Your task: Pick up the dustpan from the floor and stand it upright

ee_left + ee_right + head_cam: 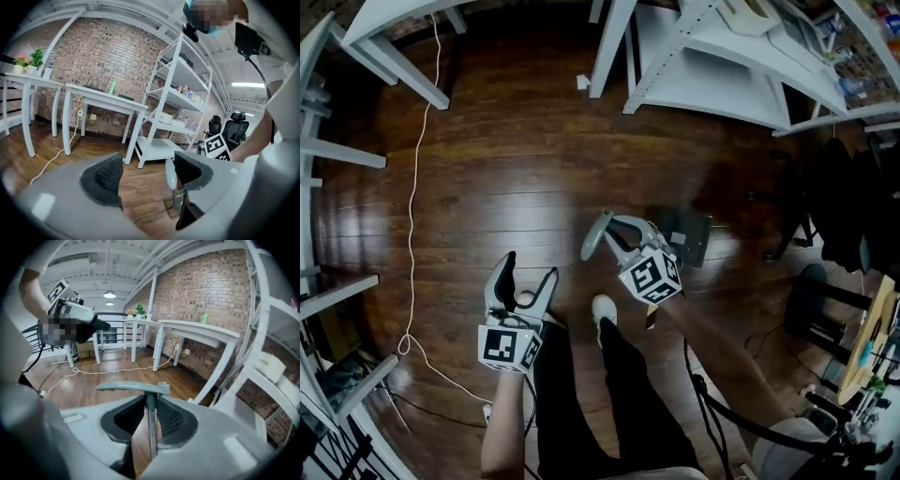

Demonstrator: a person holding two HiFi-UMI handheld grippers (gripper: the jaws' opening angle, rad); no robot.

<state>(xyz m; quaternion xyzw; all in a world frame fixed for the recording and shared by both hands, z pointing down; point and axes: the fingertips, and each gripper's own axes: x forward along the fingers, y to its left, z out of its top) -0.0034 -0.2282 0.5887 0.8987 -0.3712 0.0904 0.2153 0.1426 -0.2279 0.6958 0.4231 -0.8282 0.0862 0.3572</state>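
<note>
In the head view the dustpan hangs off the wooden floor, its dark pan (687, 234) to the right of my right gripper (617, 234). That gripper is shut on the thin metal rod (151, 427) of the long handle, just below the grey T-shaped grip (133, 388), which also shows as the grey grip (595, 240) at the gripper's tips. My left gripper (530, 274) hovers lower left of it, open and empty. In the left gripper view the left gripper (147, 173) frames the dustpan's grip (171, 173) at a distance, not touching.
A white shelf unit (712, 66) stands at the top right and white table legs (394, 66) at the top left. A white cable (414, 216) snakes over the floor on the left. The person's shoe (603, 311) is below the grippers. Dark chairs and clothing (839, 206) crowd the right.
</note>
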